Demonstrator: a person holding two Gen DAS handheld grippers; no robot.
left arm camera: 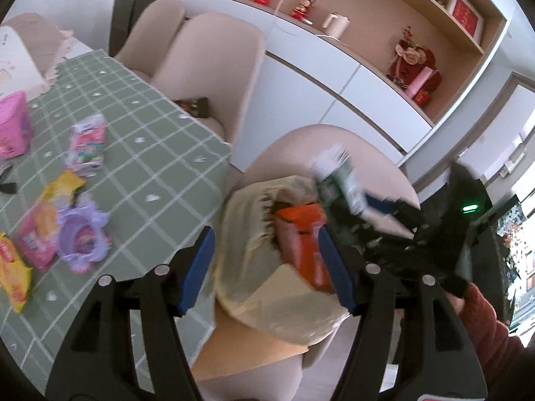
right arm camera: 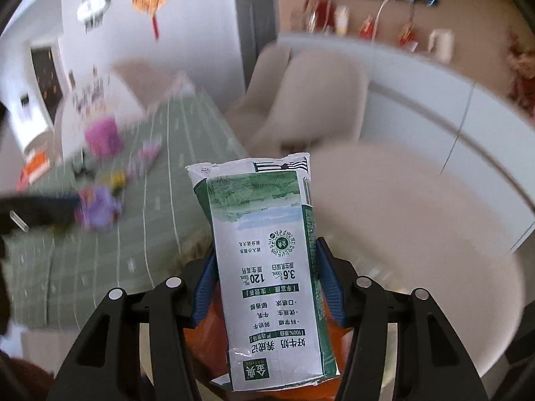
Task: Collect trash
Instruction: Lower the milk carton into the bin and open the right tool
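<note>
A cream trash bag (left arm camera: 254, 234) sits on a beige chair beside the table, with an orange wrapper (left arm camera: 301, 244) in its mouth. My left gripper (left arm camera: 267, 267) is open, its blue fingers on either side of the bag's opening. My right gripper (right arm camera: 265, 287) is shut on a green and white milk carton (right arm camera: 267, 267); in the left wrist view that gripper (left arm camera: 364, 200) holds the carton (left arm camera: 337, 180) just above the bag's right edge. More trash lies on the green checked tablecloth (left arm camera: 140, 167): a purple cup (left arm camera: 80, 237), a yellow wrapper (left arm camera: 13, 270), a pink wrapper (left arm camera: 35, 234), a pink and white packet (left arm camera: 87, 147).
A pink tub (left arm camera: 11, 127) and a white box (left arm camera: 13, 63) stand at the table's far left. Two more beige chairs (left arm camera: 214, 67) stand behind the table. A white counter with red ornaments and a kettle (left arm camera: 334, 25) runs along the wall.
</note>
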